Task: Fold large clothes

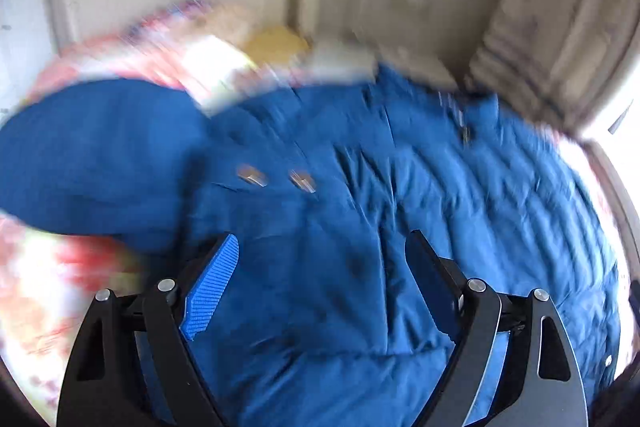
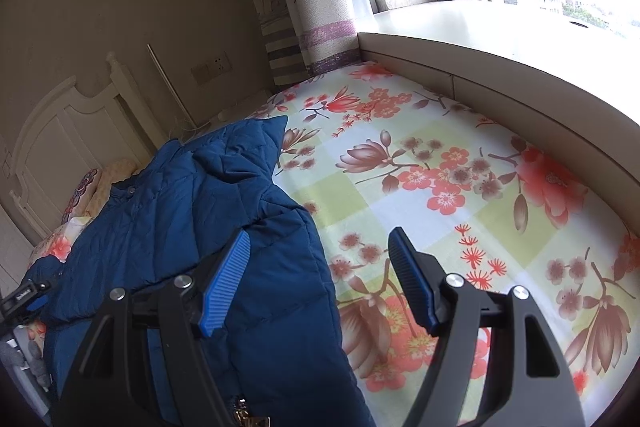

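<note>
A blue quilted padded jacket (image 2: 192,227) is spread on a bed covered by a floral pink-and-green sheet (image 2: 440,187).

The left wrist view is smeared by blur; only 2 metal fittings (image 1: 276,179) and dark blotches can be made out on the jacket, whose lower edge is cut off by the frame. Both the left gripper (image 1: 320,255) and the right gripper (image 2: 318,255) are held with jaws spread apart, gripping nothing. Bare sheet is seen between the jacket's right edge and the white window ledge (image 2: 480,39). A white headboard (image 2: 68,131) stands beyond the collar.
</note>
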